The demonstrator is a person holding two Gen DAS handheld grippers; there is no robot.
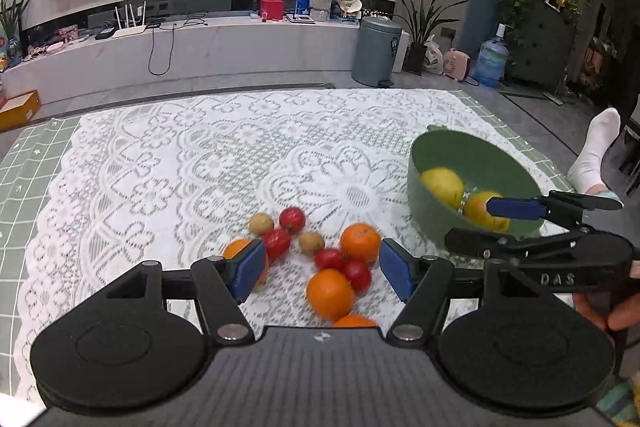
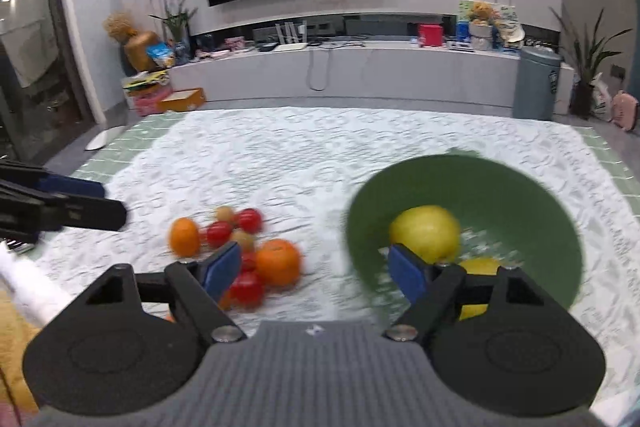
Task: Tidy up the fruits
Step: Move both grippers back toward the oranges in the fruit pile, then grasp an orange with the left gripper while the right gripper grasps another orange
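Meanwhile both claws empty; lemons (image 2: 426,233) in green bowl (image 2: 540,187).

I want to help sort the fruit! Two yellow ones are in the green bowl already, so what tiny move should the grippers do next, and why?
Probably ease the left gripper down over the near orange in the pile. Its jaws stand open with nothing between the pads, and that orange lies loose on the lace cloth right ahead. The green bowl holds only two yellow fruits, so room remains.

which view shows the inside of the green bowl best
The right wrist view: it looks down into the round green plastic bowl, though blurred. The left wrist view shows the bowl side-on and sharper, partly behind the right tool.
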